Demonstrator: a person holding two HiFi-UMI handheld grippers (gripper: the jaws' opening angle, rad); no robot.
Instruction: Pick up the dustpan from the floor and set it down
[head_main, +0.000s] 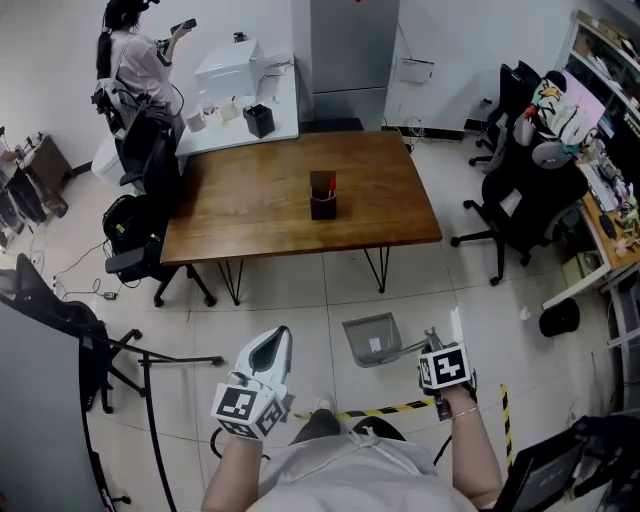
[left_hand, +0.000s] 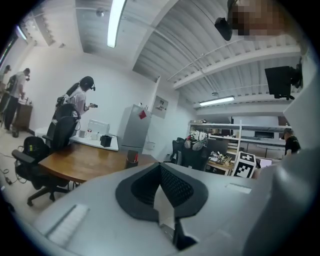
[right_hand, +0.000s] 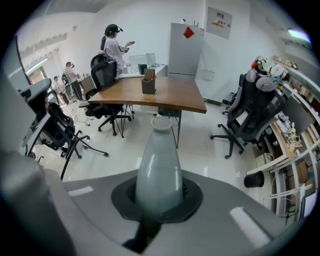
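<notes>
Dustpan (head_main: 372, 340), grey plastic, tapered handle (right_hand: 159, 170).

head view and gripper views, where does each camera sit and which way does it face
Head view: on the person's head, steeply down at the floor; shows forearms, left gripper, right gripper, dustpan.
Left gripper view: on the left gripper, level toward the wooden table; shows its shut jaws.
Right gripper view: on the right gripper, tilted down; shows jaws clamping the dustpan's handle.
Shared: all see the wooden table.
</notes>
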